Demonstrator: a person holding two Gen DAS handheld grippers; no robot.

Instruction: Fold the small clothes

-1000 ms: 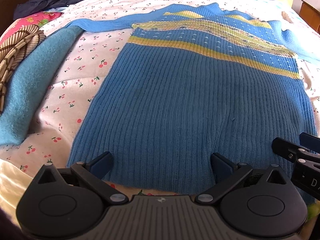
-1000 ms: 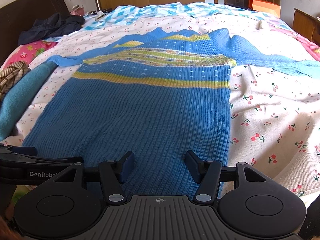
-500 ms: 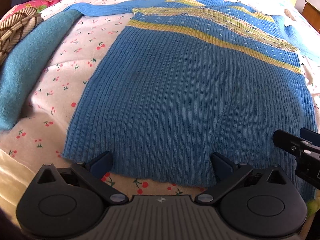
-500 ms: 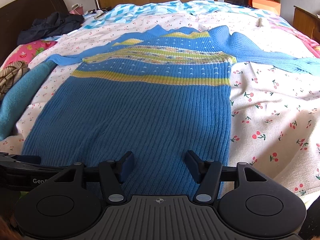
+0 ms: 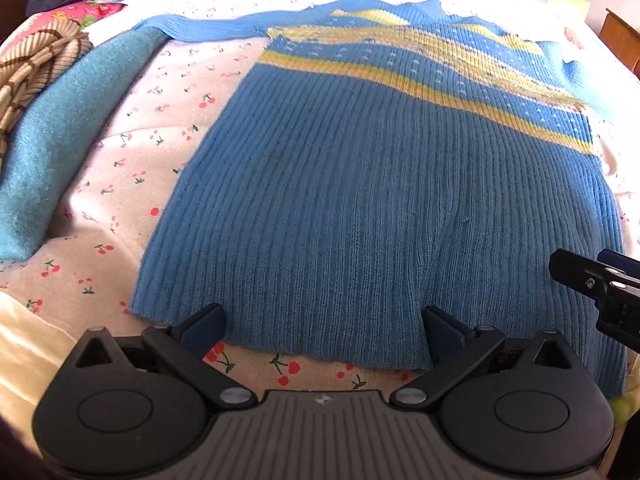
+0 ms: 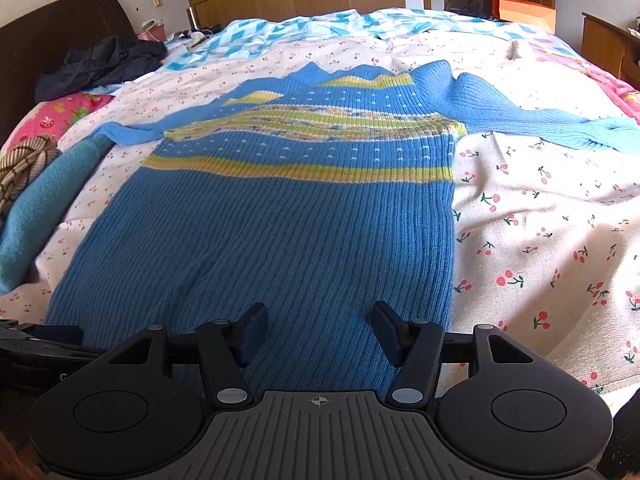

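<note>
A blue ribbed knit sweater [image 5: 380,200] with yellow stripes lies flat on the bed, sleeves spread to both sides. It fills the right wrist view [image 6: 280,232] too. My left gripper [image 5: 324,328] is open and empty, just above the sweater's bottom hem near its left corner. My right gripper [image 6: 318,332] is open and empty over the hem's right part. The right gripper's fingertips [image 5: 588,276] show at the right edge of the left wrist view.
The sweater lies on a cherry-print sheet [image 6: 540,220]. A teal cloth [image 5: 60,132] and a striped brown garment [image 5: 36,64] lie at the left. Dark clothes [image 6: 100,64] are near the headboard. A wooden cabinet [image 6: 612,44] stands at the far right.
The left gripper has drawn back and tilted down, so the hem and the sheet below it now show between its fingers. The right gripper has barely moved. Both stay open.
</note>
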